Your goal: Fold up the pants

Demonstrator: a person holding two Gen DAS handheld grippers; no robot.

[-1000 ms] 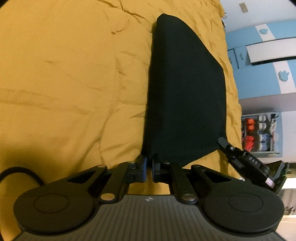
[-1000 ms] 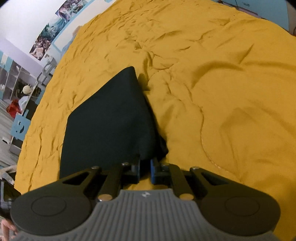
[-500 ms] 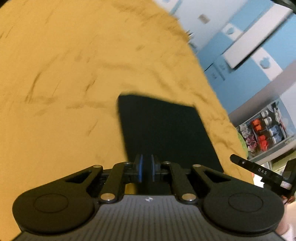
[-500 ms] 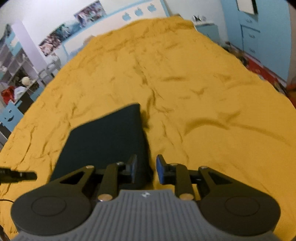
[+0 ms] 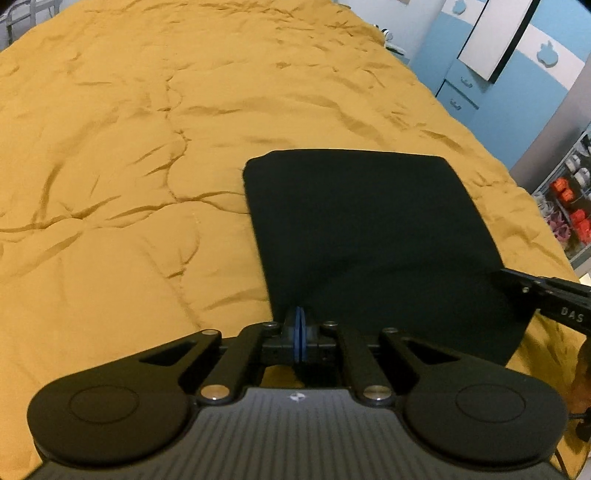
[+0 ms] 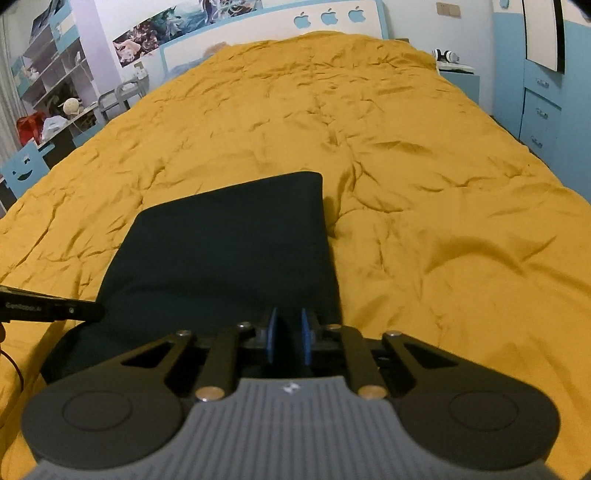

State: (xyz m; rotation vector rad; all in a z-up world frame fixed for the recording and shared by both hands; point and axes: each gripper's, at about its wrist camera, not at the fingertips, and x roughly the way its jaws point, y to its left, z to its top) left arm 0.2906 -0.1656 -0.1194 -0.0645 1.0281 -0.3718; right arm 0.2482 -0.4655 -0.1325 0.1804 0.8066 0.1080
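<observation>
The black pants [image 5: 369, 236] lie folded into a flat rectangle on the yellow bedspread [image 5: 110, 166]; they also show in the right wrist view [image 6: 221, 251]. My left gripper [image 5: 300, 325] sits at the near left corner of the pants with its blue pads pressed together and no cloth visibly between them. My right gripper [image 6: 288, 334] is at the near right corner with a small gap between its pads, holding nothing. Each gripper's tip shows at the edge of the other's view, the right one [image 5: 546, 295] and the left one [image 6: 51, 308].
The bed fills most of both views. Blue cabinets [image 6: 543, 103] stand along the right side. Shelves with clutter [image 6: 48, 92] and a blue chair [image 6: 26, 171] are at the left. A headboard with apple shapes [image 6: 328, 16] is at the far end.
Both grippers lowered the pants from a hanging hold down flat onto the bed. The right gripper has let go of the cloth and opened slightly. Both cameras tilted up.
</observation>
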